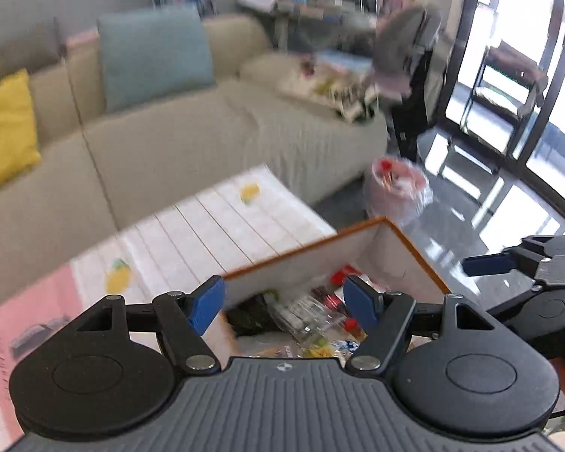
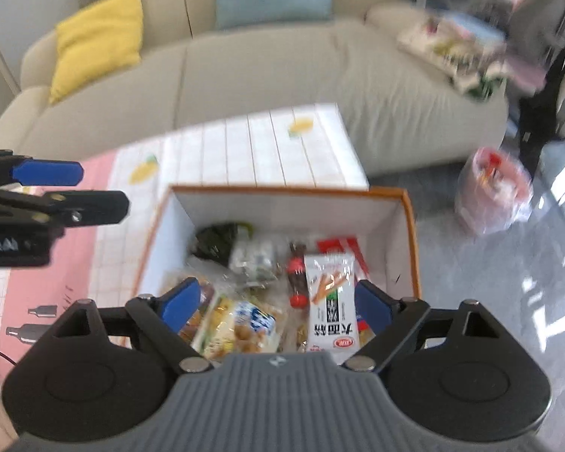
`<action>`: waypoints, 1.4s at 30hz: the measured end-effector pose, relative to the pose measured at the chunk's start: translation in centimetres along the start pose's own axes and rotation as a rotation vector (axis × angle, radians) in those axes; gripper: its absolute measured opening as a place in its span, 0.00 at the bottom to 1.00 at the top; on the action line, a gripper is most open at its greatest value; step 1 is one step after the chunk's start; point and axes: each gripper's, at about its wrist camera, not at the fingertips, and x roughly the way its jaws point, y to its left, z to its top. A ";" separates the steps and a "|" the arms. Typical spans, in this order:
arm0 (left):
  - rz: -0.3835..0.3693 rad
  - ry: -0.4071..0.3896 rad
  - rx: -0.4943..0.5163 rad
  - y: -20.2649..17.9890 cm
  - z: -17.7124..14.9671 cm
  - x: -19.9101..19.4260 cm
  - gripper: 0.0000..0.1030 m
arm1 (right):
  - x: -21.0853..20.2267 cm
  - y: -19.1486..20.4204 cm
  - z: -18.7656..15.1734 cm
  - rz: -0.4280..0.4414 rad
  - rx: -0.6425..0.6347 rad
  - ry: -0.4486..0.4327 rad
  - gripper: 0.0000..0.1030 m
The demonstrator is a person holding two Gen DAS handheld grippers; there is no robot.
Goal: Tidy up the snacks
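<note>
**Snacks boxed, little left in view**

Mostly done, judging by the box (image 2: 408,233): white walls, orange rim, standing on the surface (image 2: 245,143) near its right edge. Packed inside with snacks: a white breadstick packet (image 2: 331,301) lying on top toward the right, a small cola bottle (image 2: 297,275) just left of it, a biscuit bag (image 2: 241,326) at the near side, a dark green packet (image 2: 218,239) at the far left corner, clear wrappers between. Piled loosely rather than sorted in rows; hard to tell more through the blur.

Left tool (image 1: 282,303): jaws spread wide, nothing between the blue pads, hanging above the box's left wall and angled down into it. Right tool (image 2: 277,303): likewise wide apart and empty, poised over the box's near side with the breadstick packet and biscuit bag showing below the gap, not gripped.

Nothing loose to be seen on the visible stretch of surface beyond the box, only the printed cloth. Left over, perhaps: a heap of packets (image 2: 455,49) on the sofa's (image 2: 282,75) right end and a clear bag (image 2: 493,196) of red-and-white items on the floor beside it, both well apart from the box. Whether those belong to the task cannot be told. Otherwise, likely only tidying within the box remains.
</note>
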 end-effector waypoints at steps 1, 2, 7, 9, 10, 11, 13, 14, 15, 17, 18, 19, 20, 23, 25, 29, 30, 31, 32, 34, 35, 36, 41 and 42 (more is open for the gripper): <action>0.020 -0.030 0.007 0.0 -0.3 -1.3 0.82 | -1.2 0.6 -0.4 -0.012 -0.007 -0.037 0.91; 0.043 -0.066 0.010 0.0 -0.8 -2.8 0.82 | -2.5 1.4 -1.0 -0.023 -0.015 -0.073 0.92; 0.108 -0.190 -0.026 0.1 -4.6 -9.1 0.84 | -8.0 5.0 -4.6 -0.039 -0.001 -0.223 0.93; 0.150 -0.230 -0.026 -0.1 -6.3 -10.9 0.85 | -9.4 6.4 -6.3 -0.040 0.014 -0.260 0.94; 0.179 -0.250 -0.029 -0.2 -7.3 -11.6 0.85 | -9.9 7.2 -7.2 -0.045 0.016 -0.275 0.94; 0.209 -0.266 -0.038 -0.2 -8.1 -12.3 0.85 | -10.4 7.8 -8.1 -0.055 0.014 -0.286 0.94; 0.258 -0.280 -0.066 0.1 -9.5 -13.1 0.86 | -10.9 9.1 -9.5 -0.076 0.011 -0.299 0.94; 0.277 -0.280 -0.085 0.4 -10.2 -13.6 0.86 | -11.1 9.5 -10.1 -0.083 0.014 -0.307 0.94; 0.295 -0.280 -0.111 0.6 -10.9 -13.9 0.86 | -11.3 10.0 -10.8 -0.091 0.019 -0.320 0.94; 0.318 -0.278 -0.152 1.3 -12.0 -14.2 0.86 | -11.6 10.9 -12.3 -0.116 0.029 -0.352 0.94; 0.330 -0.277 -0.171 1.5 -12.6 -14.3 0.86 | -11.7 11.2 -12.8 -0.128 0.024 -0.363 0.94; 0.341 -0.274 -0.186 1.7 -13.1 -14.4 0.86 | -11.7 11.5 -13.4 -0.142 0.020 -0.371 0.94; 0.352 -0.270 -0.196 1.8 -13.6 -14.4 0.86 | -11.6 11.9 -13.9 -0.158 0.014 -0.380 0.94; 0.379 -0.246 -0.251 2.4 -15.4 -14.4 0.86 | -11.1 12.9 -15.4 -0.182 0.015 -0.379 0.94; 0.370 -0.230 -0.288 2.9 -16.7 -14.7 0.86 | -10.8 13.4 -16.2 -0.171 0.034 -0.367 0.94; 0.376 -0.183 -0.319 3.2 -18.3 -14.2 0.86 | -9.9 13.9 -17.4 -0.181 0.056 -0.339 0.94; 0.374 -0.171 -0.318 3.1 -18.5 -13.9 0.86 | -9.7 13.8 -17.5 -0.178 0.066 -0.331 0.94; 0.369 -0.159 -0.316 3.1 -19.0 -13.8 0.86 | -9.5 13.7 -17.6 -0.171 0.077 -0.322 0.94; 0.362 -0.140 -0.316 3.0 -19.2 -13.4 0.86 | -9.3 13.6 -17.9 -0.167 0.088 -0.314 0.94; 0.349 -0.108 -0.317 3.0 -19.4 -12.8 0.86 | -8.8 13.5 -18.0 -0.165 0.098 -0.292 0.94; 0.343 -0.098 -0.316 2.9 -19.9 -12.7 0.86 | -8.6 13.4 -17.9 -0.164 0.102 -0.281 0.94; 0.340 -0.090 -0.315 2.8 -20.1 -12.7 0.86 | -8.4 13.3 -17.9 -0.163 0.107 -0.274 0.94; 0.335 -0.077 -0.320 2.7 -20.4 -12.7 0.86 | -8.3 13.2 -18.2 -0.158 0.111 -0.267 0.94; 0.336 -0.078 -0.322 2.7 -20.5 -12.7 0.86 | -8.3 13.2 -18.2 -0.156 0.111 -0.267 0.94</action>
